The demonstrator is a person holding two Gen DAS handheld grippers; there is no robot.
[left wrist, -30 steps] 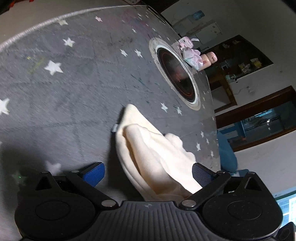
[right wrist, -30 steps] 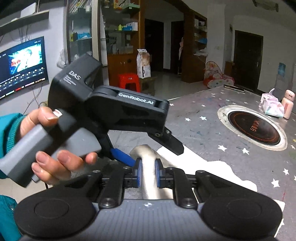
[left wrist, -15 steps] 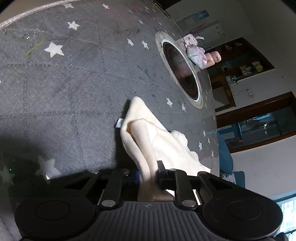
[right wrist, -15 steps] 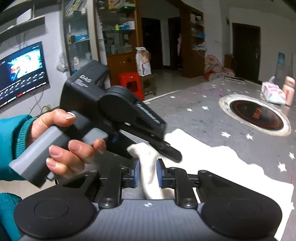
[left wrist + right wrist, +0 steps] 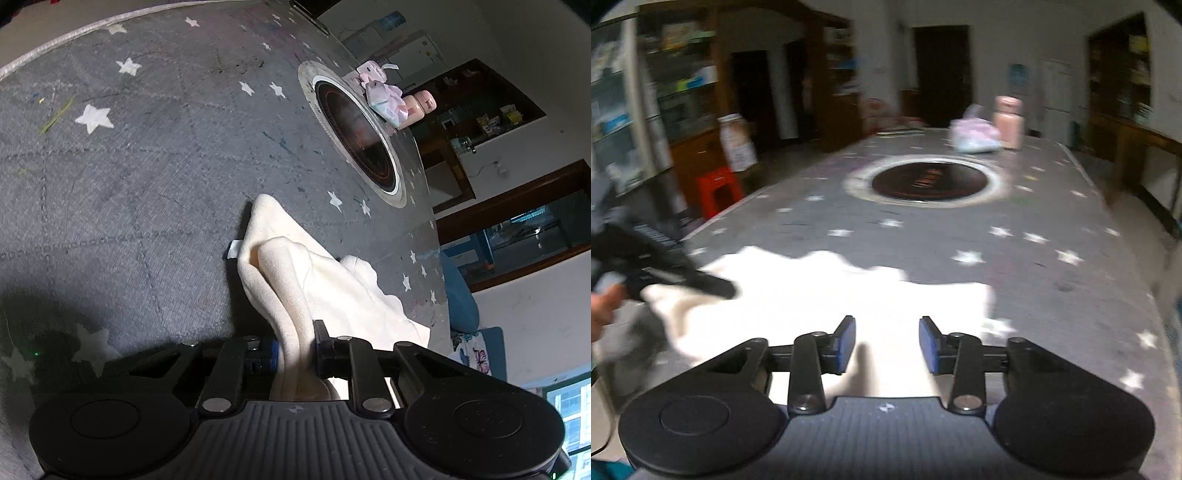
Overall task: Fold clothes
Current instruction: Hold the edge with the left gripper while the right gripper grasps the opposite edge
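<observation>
Cream garment [image 5: 325,288] lies on the grey star-print tablecloth [image 5: 147,177], near edge — left gripper [image 5: 295,349] has clamped a raised fold of it. Right gripper [image 5: 887,343] hovers over the cloth, jaws apart, nothing between them — that view is blurred.

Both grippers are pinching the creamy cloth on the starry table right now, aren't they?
Not quite. Only the left gripper is pinching the creamy cloth; the left wrist view shows it shut on a raised fold. The right gripper is open: in the right wrist view its blue pads stand apart with nothing between them, above the cloth. The cloth does lie on the starry table.
</observation>
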